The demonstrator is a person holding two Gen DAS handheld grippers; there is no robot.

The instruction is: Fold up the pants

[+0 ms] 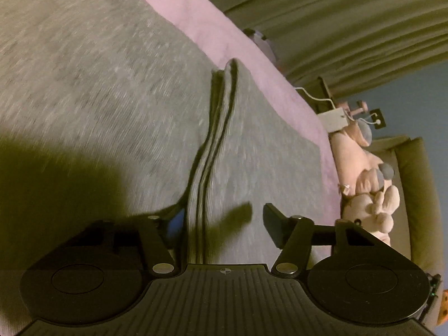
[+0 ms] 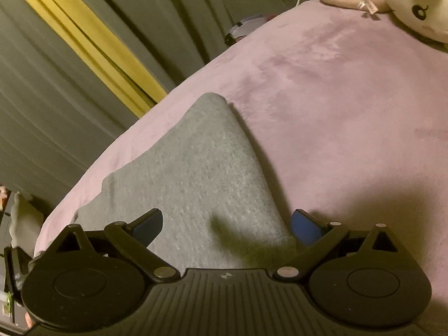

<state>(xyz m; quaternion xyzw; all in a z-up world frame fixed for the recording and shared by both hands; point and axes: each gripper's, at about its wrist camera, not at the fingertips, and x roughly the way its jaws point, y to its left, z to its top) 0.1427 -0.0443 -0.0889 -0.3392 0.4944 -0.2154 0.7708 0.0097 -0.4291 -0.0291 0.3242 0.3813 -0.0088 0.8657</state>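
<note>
Grey pants (image 1: 98,78) lie on a pink blanket (image 1: 212,30). In the left wrist view a stack of folded edges (image 1: 215,128) runs up between the fingers. My left gripper (image 1: 221,224) is open, its fingers on either side of that stack, just above the cloth. In the right wrist view a folded grey corner of the pants (image 2: 193,168) points away from me over the pink blanket (image 2: 336,98). My right gripper (image 2: 226,226) is open wide, its fingers on either side of the cloth and close above it. Neither grips anything.
Plush toys (image 1: 369,173) lie at the blanket's edge and show in the right wrist view (image 2: 397,2) too. Olive curtains (image 1: 350,19) hang behind, with a yellow strip (image 2: 92,44). A white box with a cable (image 1: 333,119) sits past the blanket's edge.
</note>
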